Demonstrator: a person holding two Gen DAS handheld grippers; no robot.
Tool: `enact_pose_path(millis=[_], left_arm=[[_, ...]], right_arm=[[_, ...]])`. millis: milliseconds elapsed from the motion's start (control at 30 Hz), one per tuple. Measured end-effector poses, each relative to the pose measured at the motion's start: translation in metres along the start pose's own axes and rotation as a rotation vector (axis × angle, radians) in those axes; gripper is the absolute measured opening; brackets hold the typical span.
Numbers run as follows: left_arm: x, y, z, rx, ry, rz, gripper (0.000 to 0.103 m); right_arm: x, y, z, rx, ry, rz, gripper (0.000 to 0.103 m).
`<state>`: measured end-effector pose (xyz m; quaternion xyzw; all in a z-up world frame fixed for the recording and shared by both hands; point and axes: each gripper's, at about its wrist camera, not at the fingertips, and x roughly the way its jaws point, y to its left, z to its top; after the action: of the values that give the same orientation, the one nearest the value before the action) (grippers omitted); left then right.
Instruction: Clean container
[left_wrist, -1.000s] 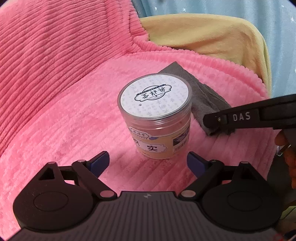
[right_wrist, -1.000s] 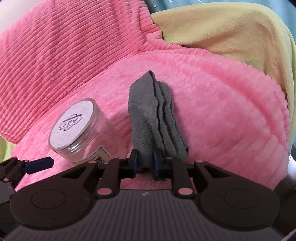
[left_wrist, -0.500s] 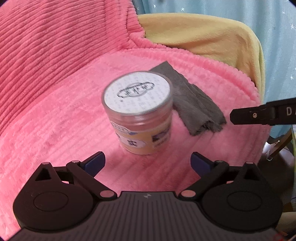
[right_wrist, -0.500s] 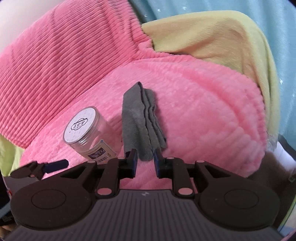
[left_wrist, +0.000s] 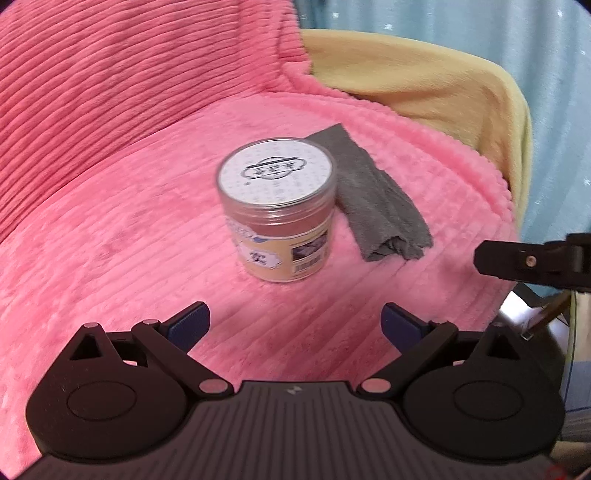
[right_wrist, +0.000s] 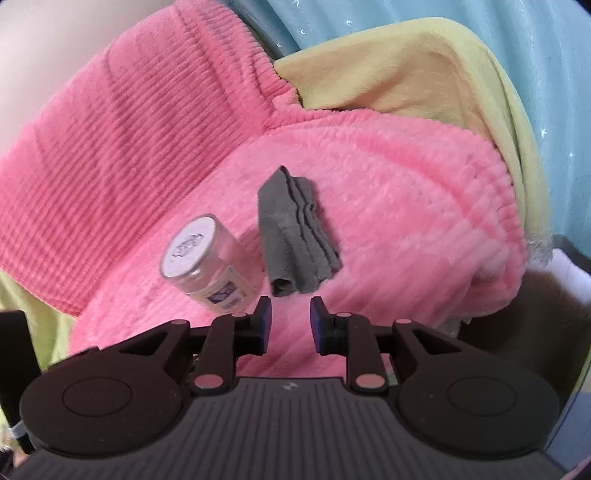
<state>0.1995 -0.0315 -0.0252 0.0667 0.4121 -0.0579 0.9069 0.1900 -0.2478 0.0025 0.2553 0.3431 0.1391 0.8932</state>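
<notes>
Both tongs are held back with nothing in them: the left tongs (left_wrist: 295, 325) spread wide, the right tongs (right_wrist: 290, 319) narrower. No wiping can be seen yet, perhaps. The round, smooth jar (left_wrist: 279, 206) stands on the fuzzy pink blanket (left_wrist: 110, 240), touching the soft grey cloth (left_wrist: 380, 206).

Grey cloth (left_wrist: 376, 199), pink ribbed blanket (left_wrist: 110, 221)

Clear round container (left_wrist: 280, 218) w/ white printed lid, closed, stands upright on the pink cover. Folded grey cloth (left_wrist: 376, 199) lies flat just beside it, at its right and behind, touching or almost.
</notes>
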Motion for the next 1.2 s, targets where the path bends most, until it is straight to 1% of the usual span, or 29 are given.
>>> enact_pose_path(millis=[67, 167, 333, 467, 700, 900, 1200], left_arm=[[-0.007, 0.001, -0.003, -0.017, 0.007, 0.008, 0.1], [-0.02, -0.002, -0.009, -0.016, -0.01, -0.011, 0.1], [-0.037, -0.012, -0.022, 0.031, -0.042, 0.016, 0.1], [-0.048, -0.017, -0.023, 0.063, -0.066, 0.012, 0.1], [-0.058, -0.015, -0.027, 0.04, -0.084, 0.069, 0.1], [-0.068, -0.009, -0.033, 0.023, -0.089, 0.037, 0.1], [-0.08, 0.0, -0.041, 0.006, -0.12, 0.071, 0.1]], right_arm=[[-0.004, 0.002, -0.001, -0.007, -0.013, 0.006, 0.022], [-0.007, 0.008, -0.003, -0.044, -0.033, -0.014, 0.022], [-0.01, 0.013, -0.01, -0.086, -0.042, -0.03, 0.022], [-0.014, 0.017, -0.018, -0.118, -0.041, -0.047, 0.022], [-0.02, 0.016, -0.026, -0.116, -0.042, -0.054, 0.022], [-0.02, 0.023, -0.036, -0.152, -0.037, -0.074, 0.022], [-0.022, 0.035, -0.046, -0.22, -0.032, -0.114, 0.022]])
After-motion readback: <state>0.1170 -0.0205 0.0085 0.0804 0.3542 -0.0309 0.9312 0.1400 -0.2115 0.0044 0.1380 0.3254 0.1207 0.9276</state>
